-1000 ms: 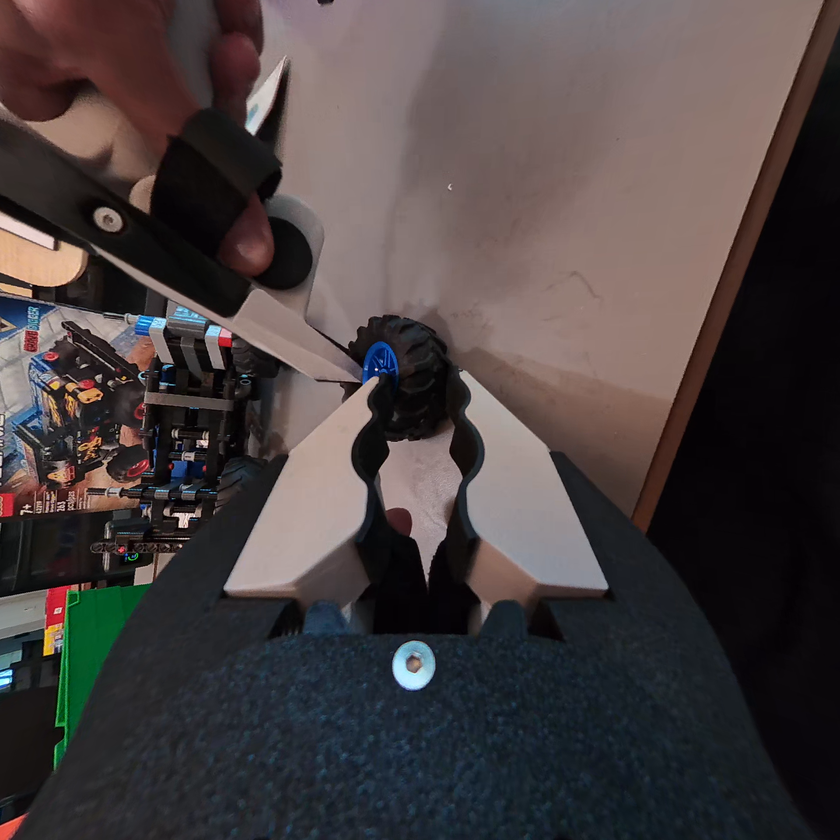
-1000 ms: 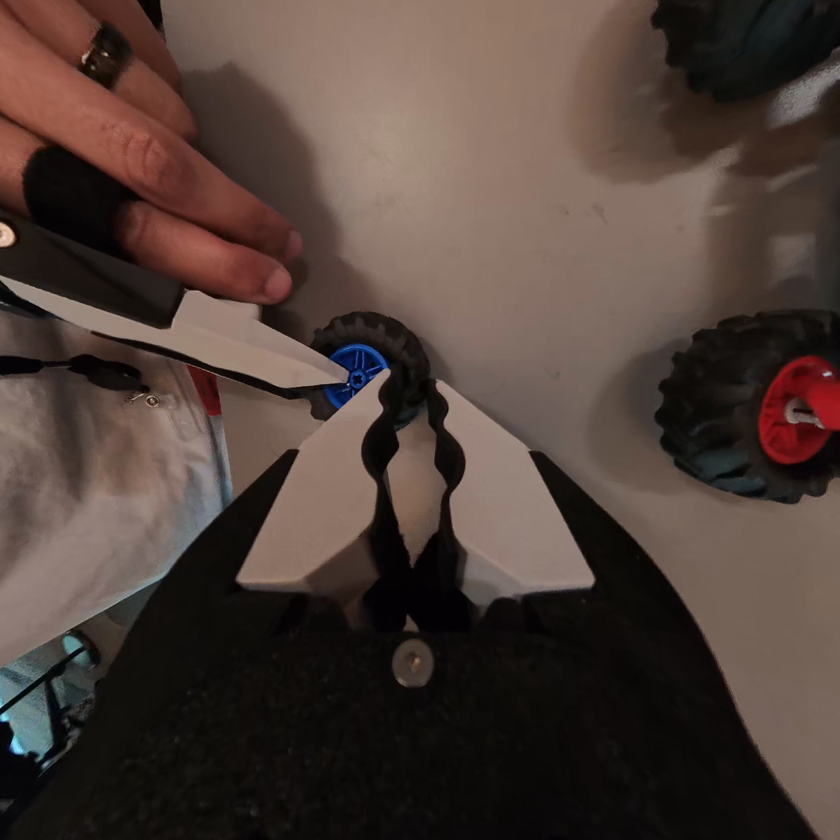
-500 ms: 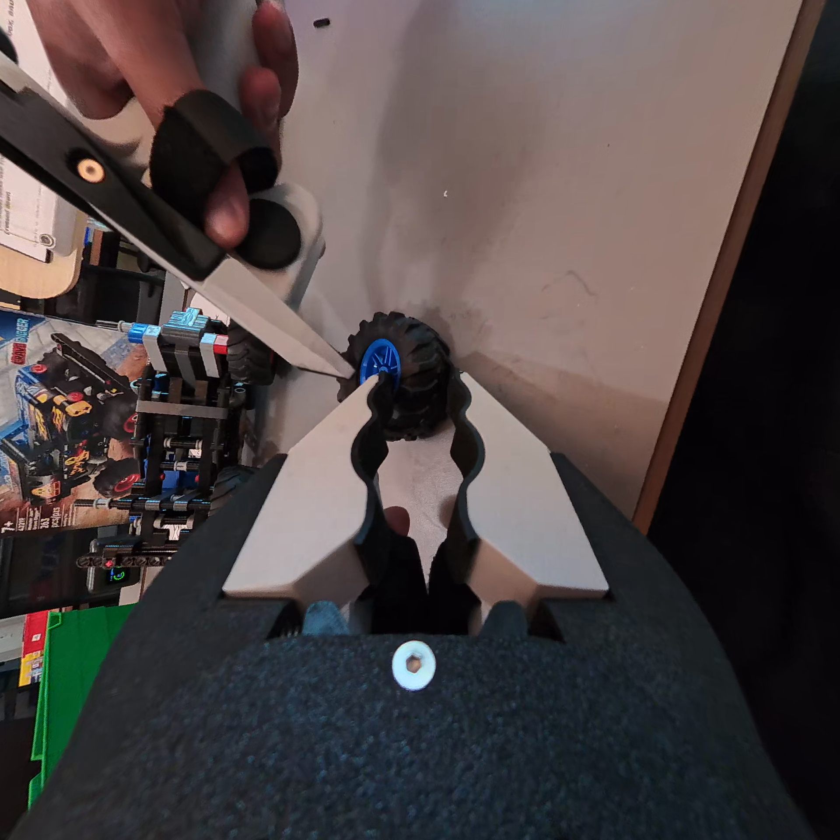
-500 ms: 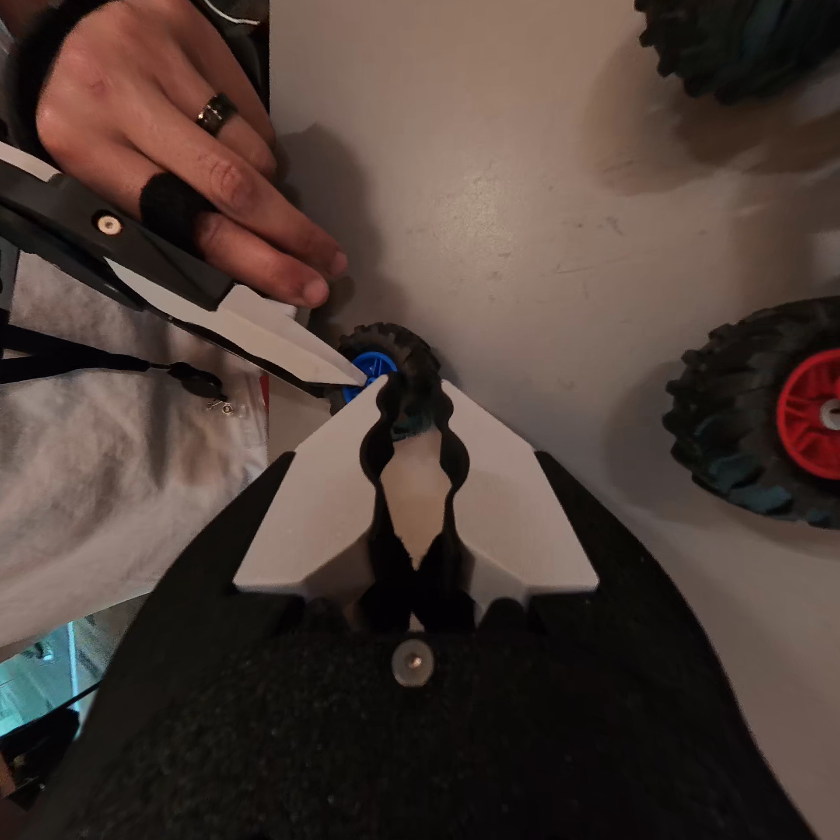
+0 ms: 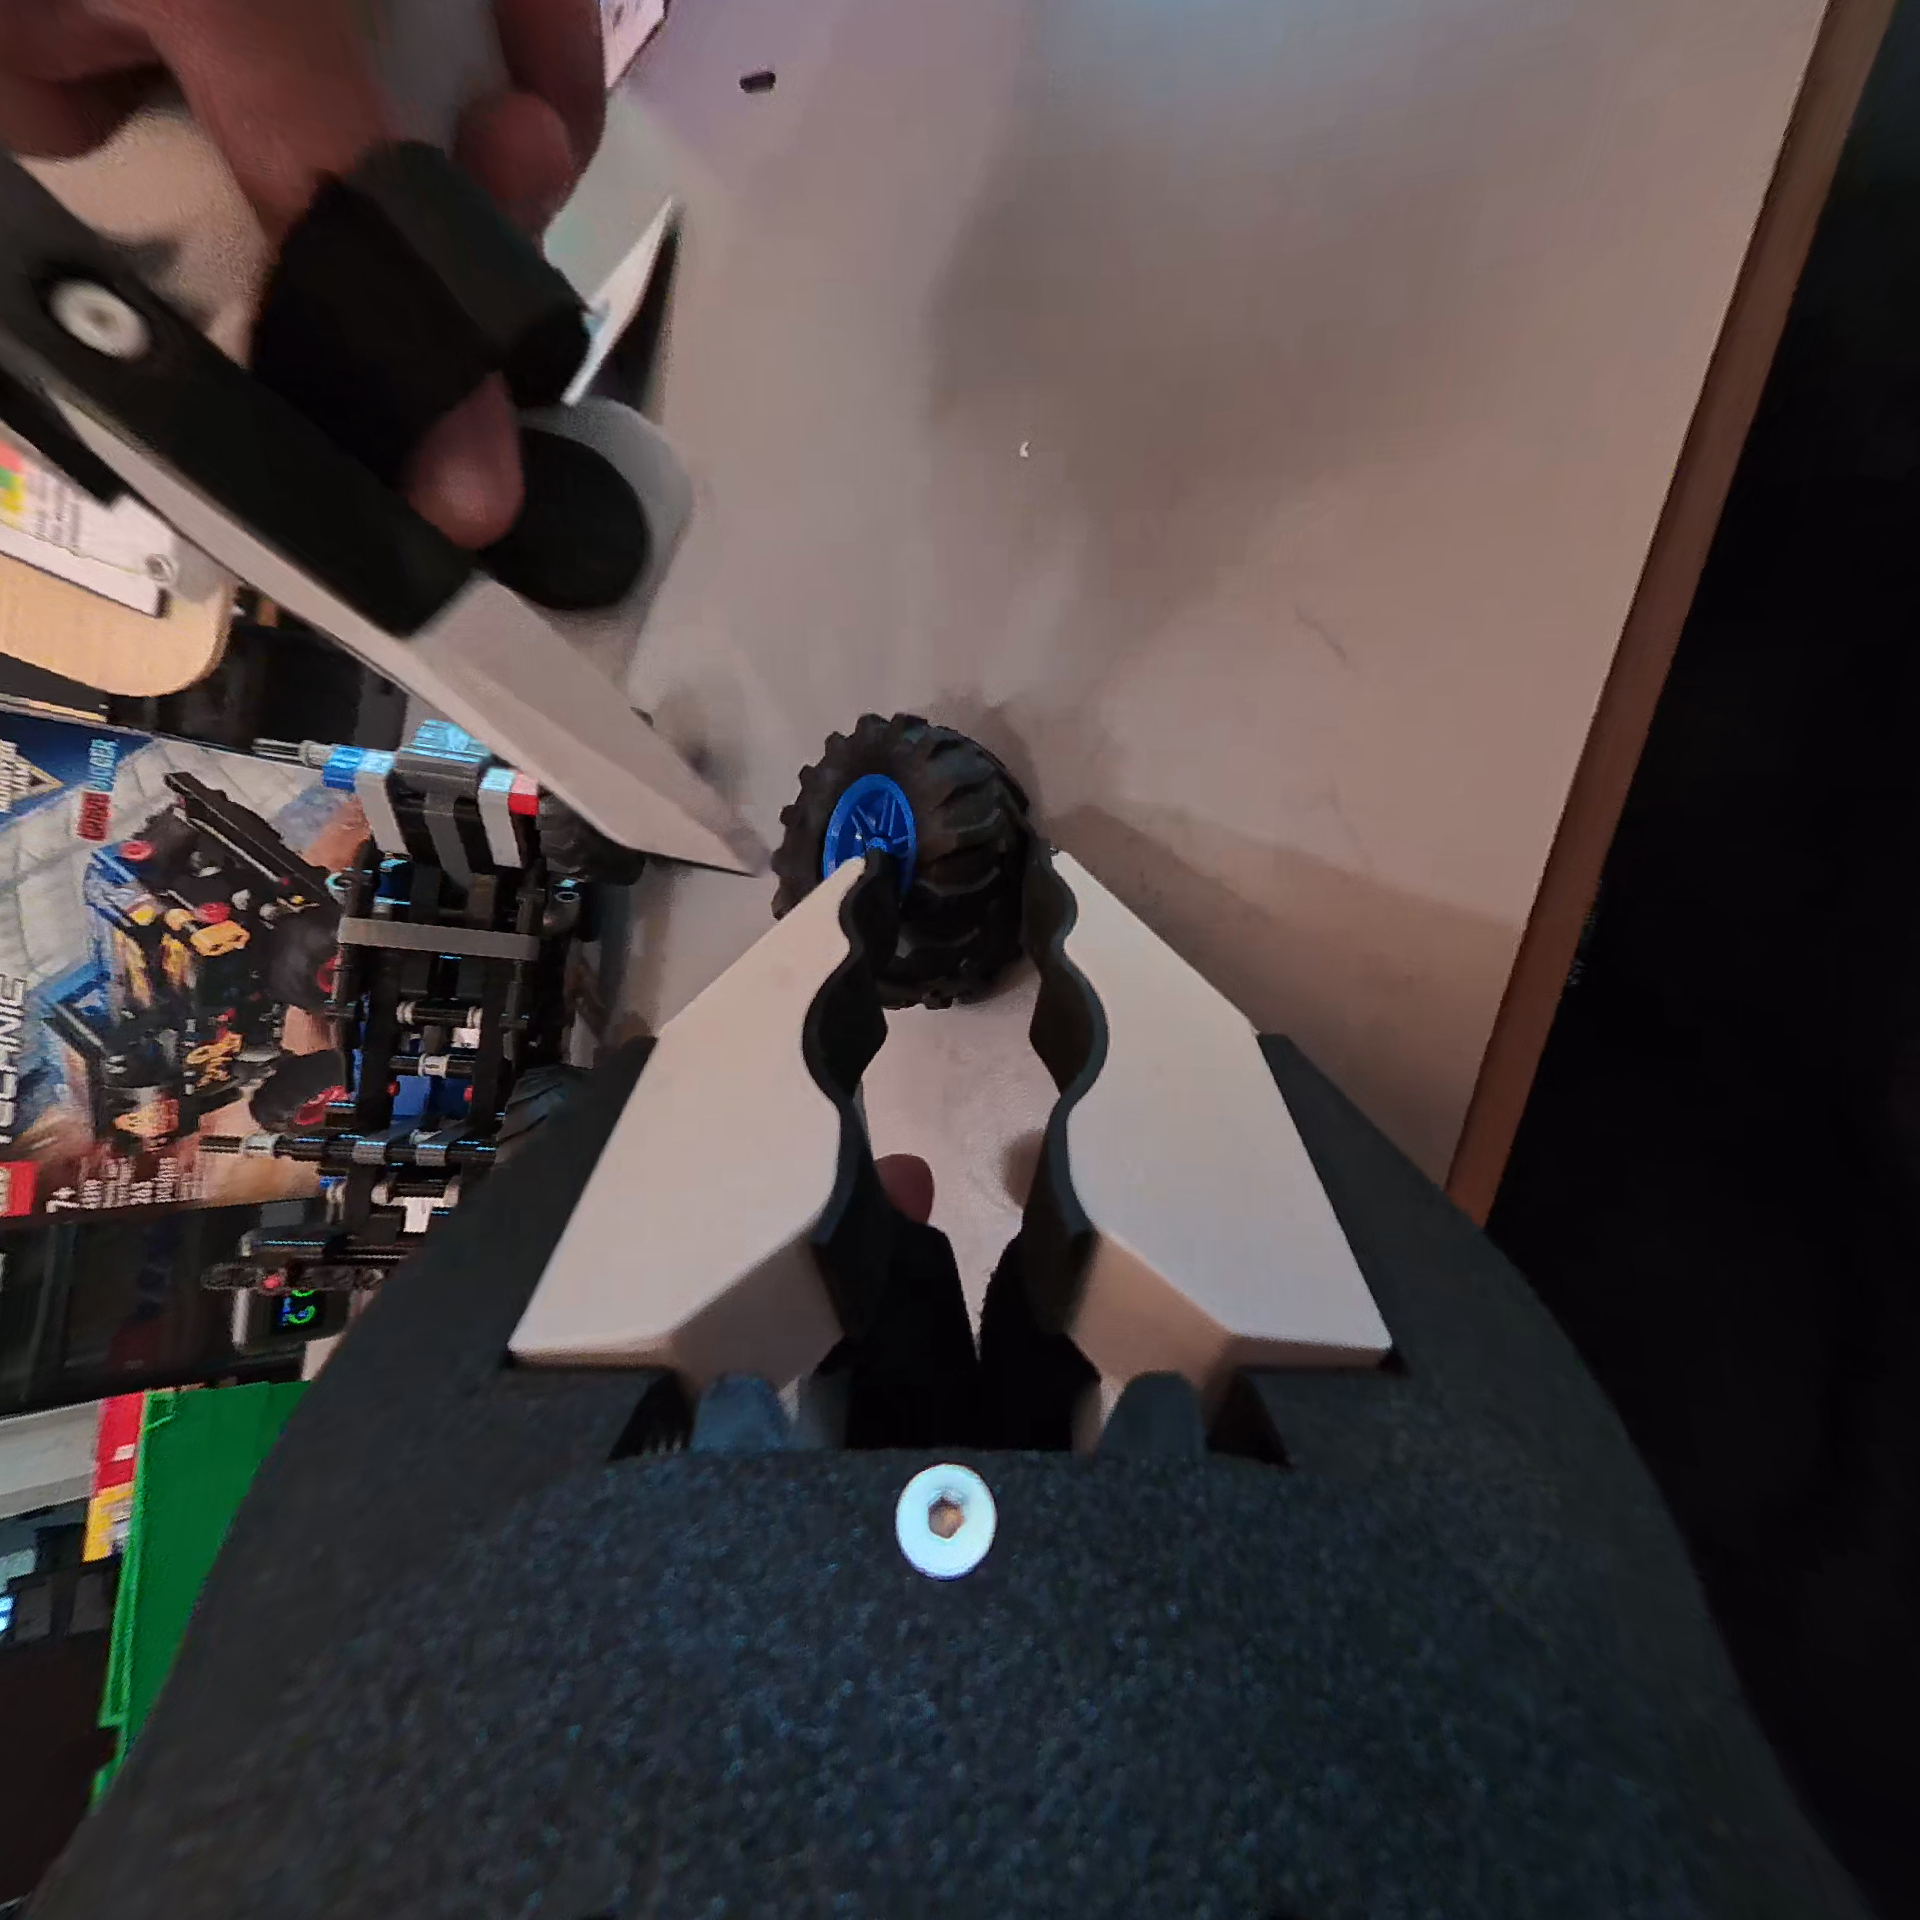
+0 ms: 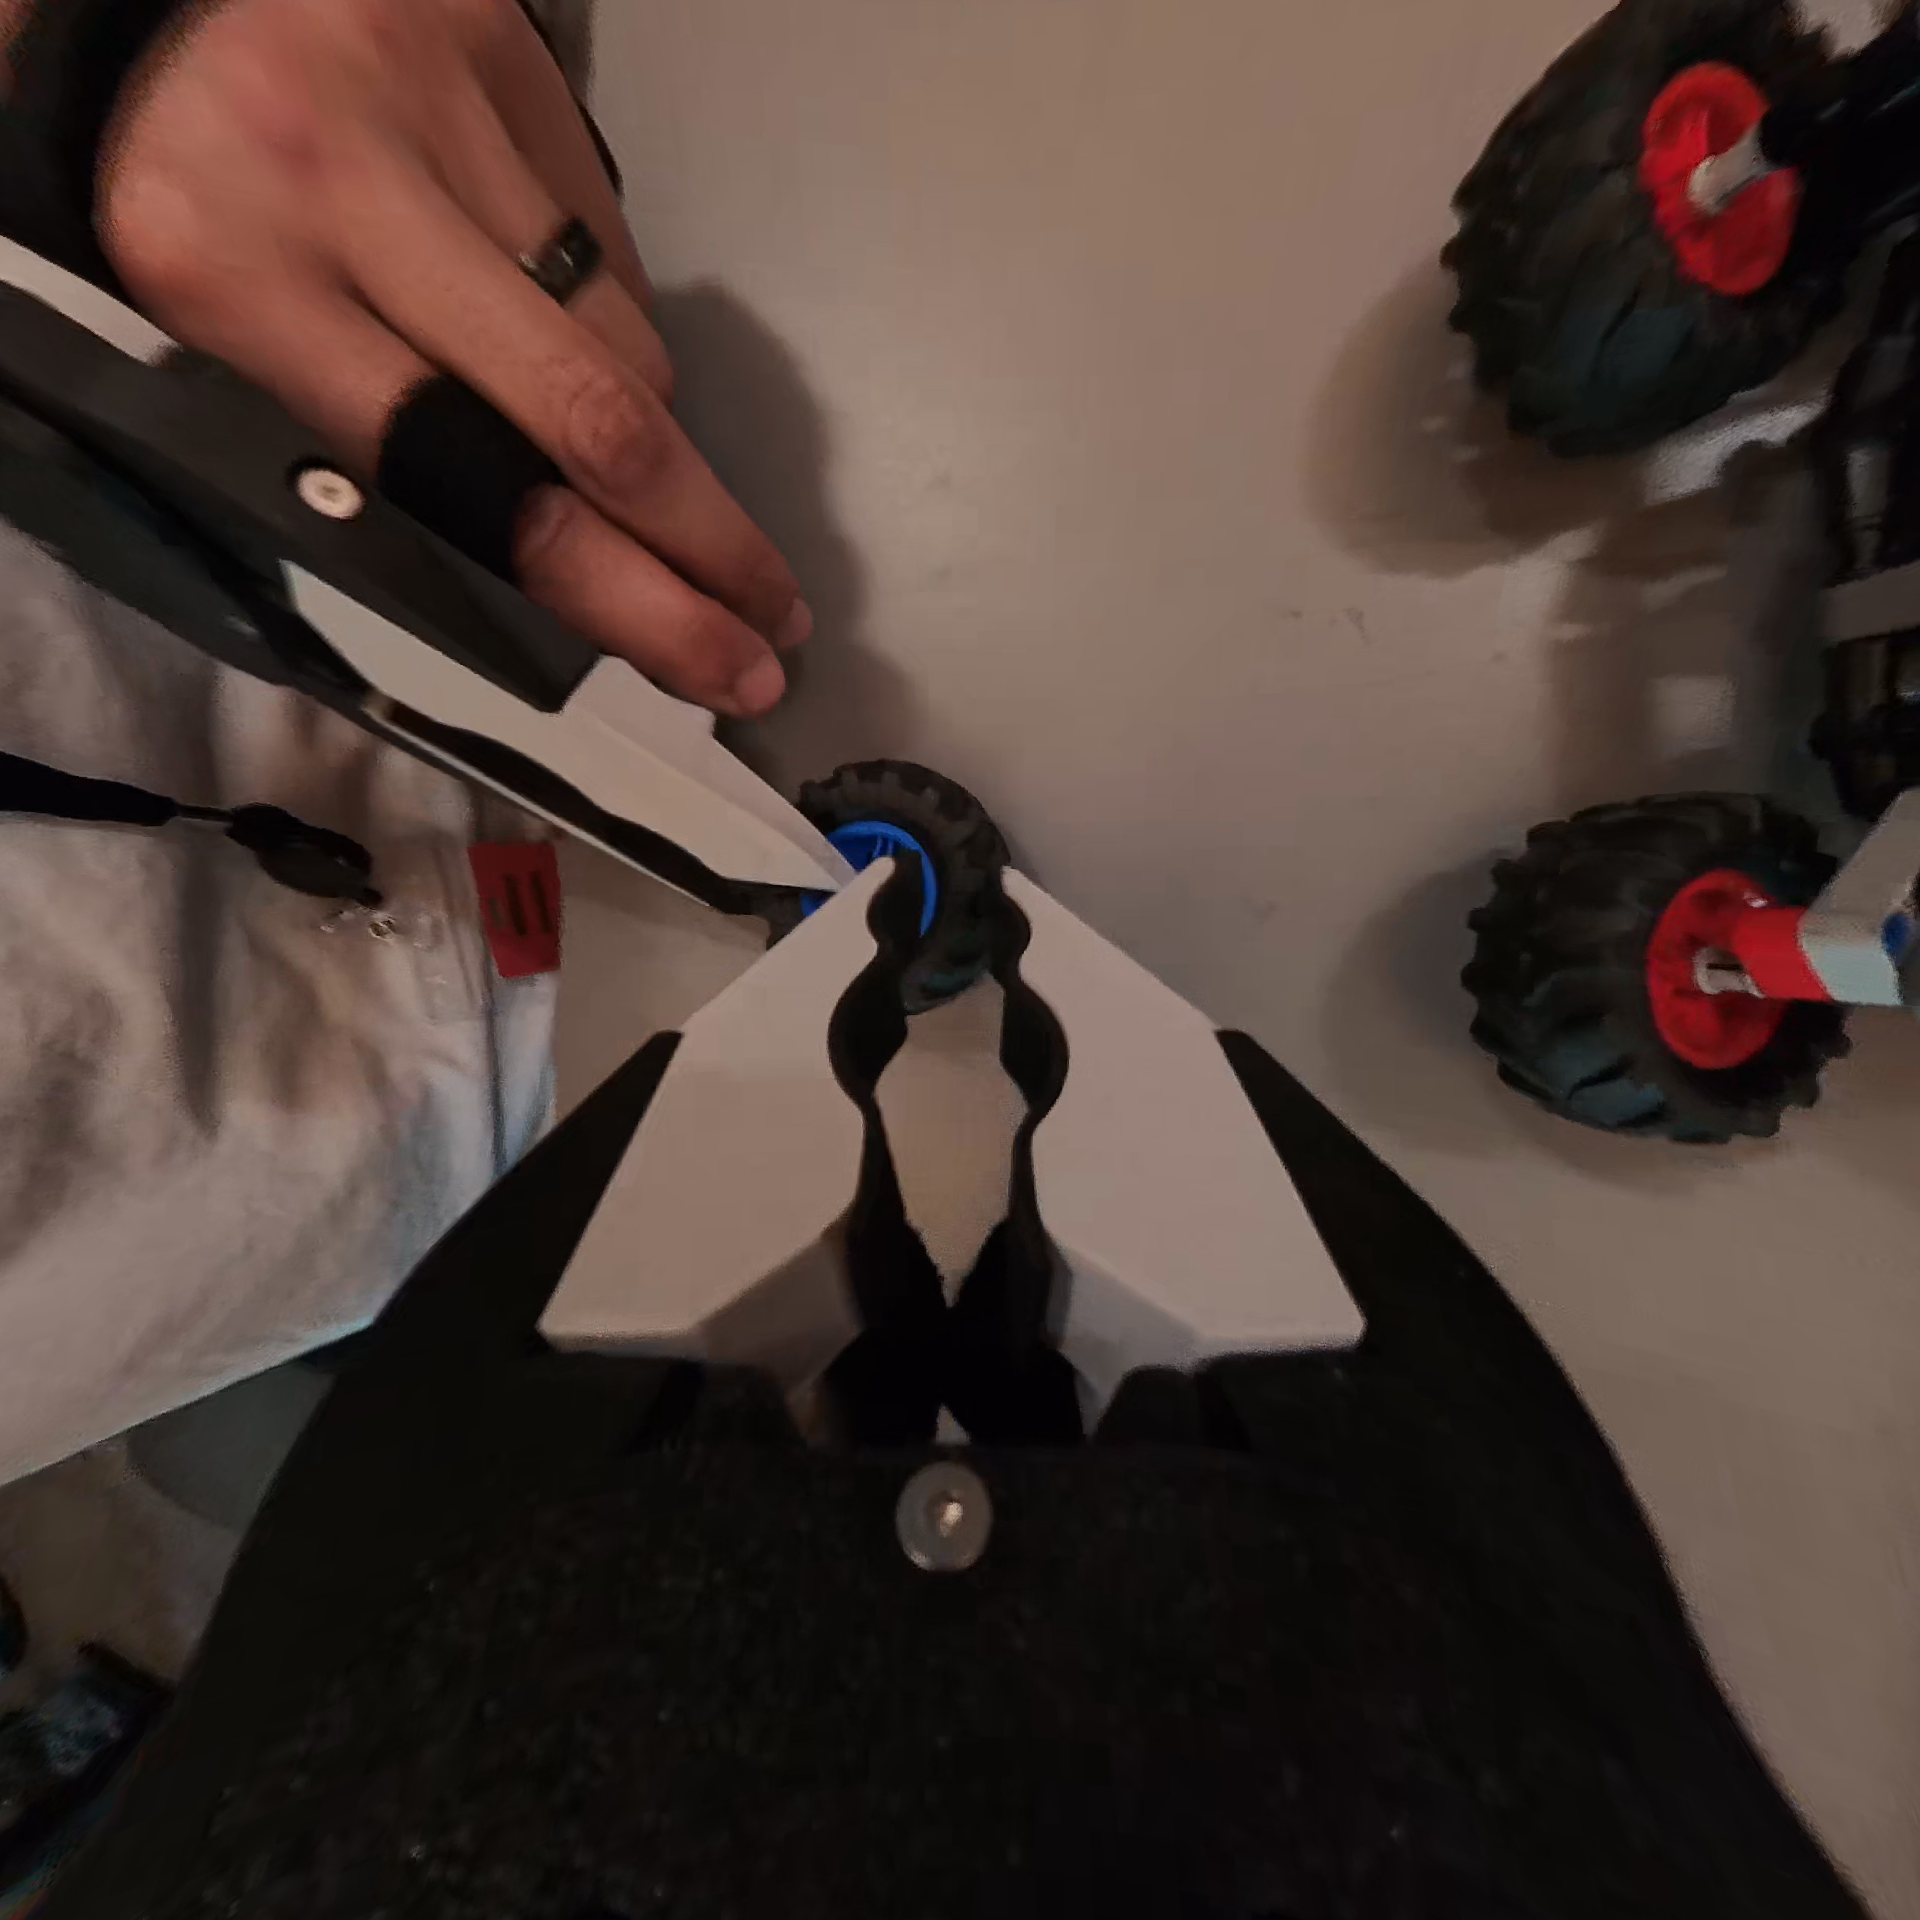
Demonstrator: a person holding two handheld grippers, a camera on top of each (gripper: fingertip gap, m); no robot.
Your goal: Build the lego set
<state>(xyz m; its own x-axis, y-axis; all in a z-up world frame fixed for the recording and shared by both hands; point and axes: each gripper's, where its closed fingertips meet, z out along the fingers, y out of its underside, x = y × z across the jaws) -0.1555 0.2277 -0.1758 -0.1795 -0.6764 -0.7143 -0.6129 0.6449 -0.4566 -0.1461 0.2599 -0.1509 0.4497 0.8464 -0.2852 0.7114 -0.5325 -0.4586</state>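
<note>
- Cardboard set box (image 5: 114, 987) stands far left of the blue-hubbed wheel (image 5: 914, 862) in the left wrist view. This wheel is the landmark and the task's part.
- Part-built black chassis (image 5: 447, 987) sits between the box and the wheel, with beams and axles in and no body panels visible.
- Progress, as a judgement: the frame is mostly done. The blue-hubbed wheel is off the model, resting on the table (image 5: 1247, 416), and needs mounting. Bodywork is left.
- Right hand (image 5: 260, 83) is up-left of the wheel, a strapped finger on the trigger, and it slants the tool down toward the hub.
- Right gripper (image 5: 743, 857): the tip is just beside the wheel's left edge. Its own view shows the jaws narrowly apart around the wheel, so I cannot tell if it clamps.
- Left hand (image 6: 416, 260), ringed, is up-left of the wheel in the right wrist view, fingers stretched along the tool.
- Left gripper (image 5: 956, 883): the jaws sit on either side of the wheel, one pad on the hub face and one on the tyre's far side. It looks pinched.
- Two red-hubbed wheels (image 6: 1652, 956) are well right of the landmark, already on axles. They are probably part of the same build.
</note>
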